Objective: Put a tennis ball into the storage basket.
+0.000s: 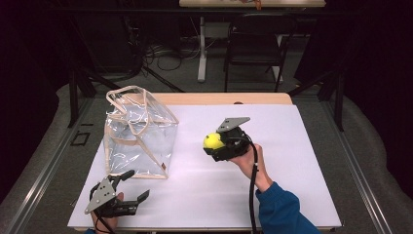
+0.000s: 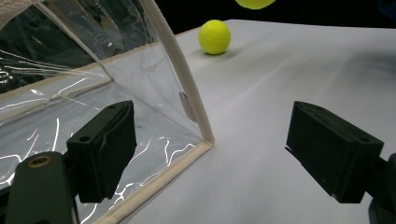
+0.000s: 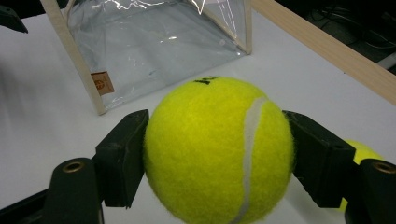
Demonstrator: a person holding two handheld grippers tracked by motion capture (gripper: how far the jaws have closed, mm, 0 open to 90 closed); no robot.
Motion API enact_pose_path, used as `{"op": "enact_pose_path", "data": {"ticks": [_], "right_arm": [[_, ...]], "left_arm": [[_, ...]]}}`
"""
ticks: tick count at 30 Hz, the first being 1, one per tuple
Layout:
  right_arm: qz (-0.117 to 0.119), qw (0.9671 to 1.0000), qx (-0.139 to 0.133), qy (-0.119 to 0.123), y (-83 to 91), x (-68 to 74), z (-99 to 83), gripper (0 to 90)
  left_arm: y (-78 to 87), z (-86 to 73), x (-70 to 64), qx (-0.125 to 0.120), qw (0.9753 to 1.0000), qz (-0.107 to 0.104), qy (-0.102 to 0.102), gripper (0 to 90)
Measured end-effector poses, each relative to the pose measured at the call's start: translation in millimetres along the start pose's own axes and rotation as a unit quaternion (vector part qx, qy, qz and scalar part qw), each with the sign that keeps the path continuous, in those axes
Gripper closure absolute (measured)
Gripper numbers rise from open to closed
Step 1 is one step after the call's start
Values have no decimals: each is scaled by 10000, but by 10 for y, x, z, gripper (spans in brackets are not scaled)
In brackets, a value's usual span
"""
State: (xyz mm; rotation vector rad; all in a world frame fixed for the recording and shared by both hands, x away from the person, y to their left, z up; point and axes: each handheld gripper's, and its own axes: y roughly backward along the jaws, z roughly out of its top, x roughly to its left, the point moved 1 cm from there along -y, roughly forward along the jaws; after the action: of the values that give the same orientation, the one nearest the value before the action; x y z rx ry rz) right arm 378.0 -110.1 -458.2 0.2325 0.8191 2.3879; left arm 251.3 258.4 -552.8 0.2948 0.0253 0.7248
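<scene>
While the right gripper [image 1: 217, 145] pinches the tennis ball [image 3: 219, 149] above mid-table, the left gripper [image 1: 130, 186] waits spread wide at the near-left corner beside the clear tote bag [image 1: 139, 131], whose floppy rim could deflect the ball.

white table top [image 1: 292, 161], wooden strip along its far edge [image 1: 219, 99].
clear plastic bag [image 1: 139, 134] with beige trim stands upright on it, just ahead of the left gripper [image 1: 127, 186]. the bag's near bottom corner sits between that gripper's spread jaws in the left gripper view, closer to the left jaw.
second tennis ball [image 2: 214, 36] lies on the surface, well beyond the left gripper, past the bag's corner. in the right gripper view it [image 3: 362, 151] peeks out just behind the right gripper's [image 3: 215, 154] right jaw, low down.
</scene>
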Motion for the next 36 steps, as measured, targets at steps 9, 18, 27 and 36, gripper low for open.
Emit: {"op": "enact_pose_path", "data": {"ticks": [9,18,27,36], "right_arm": [[16,9999,-119,47,-19,-8,111,262],[44,9998,-171,62,-66,-18,176,262],[34,9998,-176,90,-87,-38,234,263],[74,9998,-146,120,-149,-37,298,263]], "left_arm": [[7,0,-1,-8,10000,4,7,159],[3,1,-1,6,10000,-17,-8,158],[3,0,-3,9,10000,-16,-7,158],[11,1,-2,9,10000,-15,-8,158]]}}
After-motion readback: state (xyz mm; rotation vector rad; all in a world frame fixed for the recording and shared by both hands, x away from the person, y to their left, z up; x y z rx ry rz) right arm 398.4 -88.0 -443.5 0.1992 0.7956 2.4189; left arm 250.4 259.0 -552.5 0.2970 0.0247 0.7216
